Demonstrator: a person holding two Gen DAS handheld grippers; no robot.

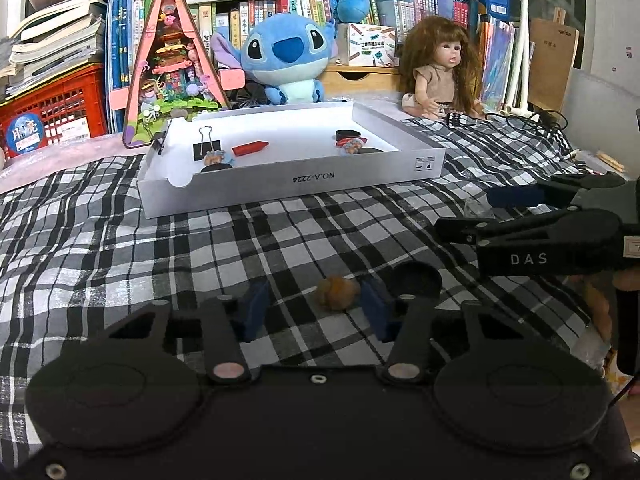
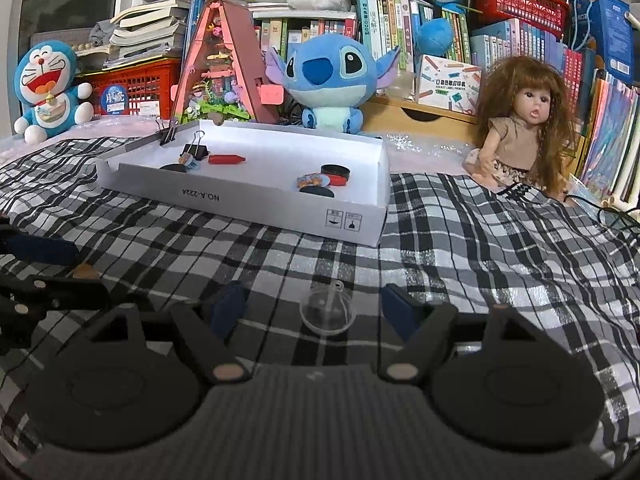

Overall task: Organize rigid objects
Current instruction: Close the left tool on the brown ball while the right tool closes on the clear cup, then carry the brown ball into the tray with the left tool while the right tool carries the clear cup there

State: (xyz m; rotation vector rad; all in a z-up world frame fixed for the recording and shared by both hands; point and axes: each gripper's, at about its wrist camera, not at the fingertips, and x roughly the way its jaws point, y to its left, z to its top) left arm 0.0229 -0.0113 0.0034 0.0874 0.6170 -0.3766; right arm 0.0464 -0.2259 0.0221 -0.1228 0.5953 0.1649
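On the checked cloth (image 1: 160, 248), two tools bracket small things short of the white tray (image 1: 288, 184).

The left tool (image 1: 314, 308) stands open around a brown, nut-like piece (image 1: 337, 293), pads not yet pressing; a dark disc (image 1: 414, 276) lies just beside its right pad and could get pinched too. The right tool (image 2: 310, 310) gapes wide around a clear dome (image 2: 327, 312), whose smooth round shell may squirt out or roll. The soft, creased cloth could snag a pad. Clips and a red piece (image 1: 250, 148) already lie in the tray; a blue plush (image 1: 288, 60) and doll (image 1: 438, 68) sit behind it.

Brown figurine (image 1: 337, 293) on plaid cloth, clear dome (image 2: 327, 312) nearby — white tray (image 1: 296, 182) beyond
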